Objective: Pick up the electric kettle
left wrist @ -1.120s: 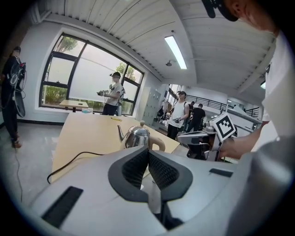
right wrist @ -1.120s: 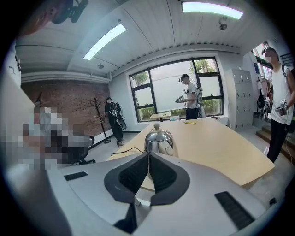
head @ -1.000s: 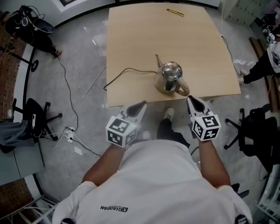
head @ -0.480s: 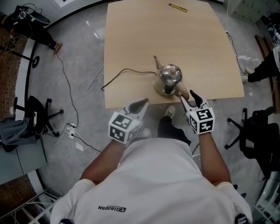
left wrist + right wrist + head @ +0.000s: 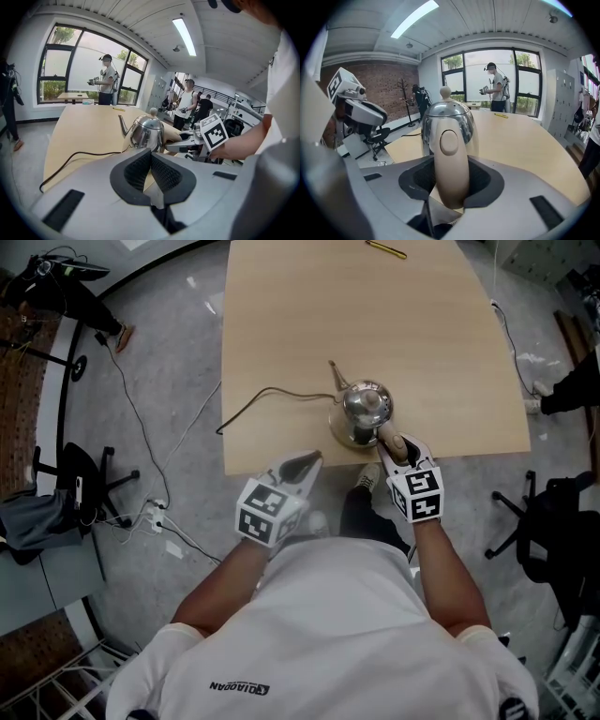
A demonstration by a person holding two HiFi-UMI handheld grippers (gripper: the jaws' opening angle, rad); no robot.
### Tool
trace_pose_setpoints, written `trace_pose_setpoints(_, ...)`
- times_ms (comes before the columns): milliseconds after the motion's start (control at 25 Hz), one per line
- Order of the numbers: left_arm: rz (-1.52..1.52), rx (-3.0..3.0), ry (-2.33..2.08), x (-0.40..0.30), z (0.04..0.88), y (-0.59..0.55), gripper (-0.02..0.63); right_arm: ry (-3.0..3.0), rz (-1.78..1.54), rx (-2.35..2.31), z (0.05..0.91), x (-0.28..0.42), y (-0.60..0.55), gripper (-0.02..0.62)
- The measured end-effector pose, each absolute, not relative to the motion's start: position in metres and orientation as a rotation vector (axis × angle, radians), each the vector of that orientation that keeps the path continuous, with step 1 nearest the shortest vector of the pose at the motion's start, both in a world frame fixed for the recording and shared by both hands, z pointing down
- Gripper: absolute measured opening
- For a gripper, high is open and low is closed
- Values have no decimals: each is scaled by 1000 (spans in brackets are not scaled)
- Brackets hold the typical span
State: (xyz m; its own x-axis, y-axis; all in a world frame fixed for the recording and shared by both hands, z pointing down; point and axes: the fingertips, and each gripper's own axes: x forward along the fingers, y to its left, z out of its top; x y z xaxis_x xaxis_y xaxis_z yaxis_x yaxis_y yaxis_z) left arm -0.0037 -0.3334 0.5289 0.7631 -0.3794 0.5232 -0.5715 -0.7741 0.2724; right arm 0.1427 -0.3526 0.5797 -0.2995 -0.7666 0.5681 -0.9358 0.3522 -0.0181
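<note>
The steel electric kettle point(image 5: 364, 413) stands on its base near the front edge of the wooden table point(image 5: 309, 315), spout pointing away. Its beige handle point(image 5: 392, 439) faces me. My right gripper point(image 5: 399, 448) reaches over the table edge; in the right gripper view the handle point(image 5: 451, 159) sits between the two pads of that gripper point(image 5: 451, 177). Those jaws are closing, with small gaps still showing on both sides. My left gripper point(image 5: 306, 465) hovers just off the table's front edge, left of the kettle, shut and empty point(image 5: 151, 154).
A black cord point(image 5: 262, 397) runs from the kettle base leftward and off the table. A yellow pen point(image 5: 386, 249) lies at the far edge. Office chairs point(image 5: 80, 474) point(image 5: 553, 521) and a floor power strip point(image 5: 155, 521) flank me. People stand by the windows.
My right gripper opened, then moved forward and down until its jaws straddle the kettle handle. The left gripper drifted slightly toward the table edge, still shut.
</note>
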Motion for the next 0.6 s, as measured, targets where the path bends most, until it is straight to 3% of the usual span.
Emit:
trace_pose_setpoints(160,621,2539,-742,-5,529,-336,-5,-2175,403,1481,572,138,-351,126)
trace_pose_setpoints(600,573,2534,-836,-24,515,-342,-5,-2241,412,1561,533,129,-378,103)
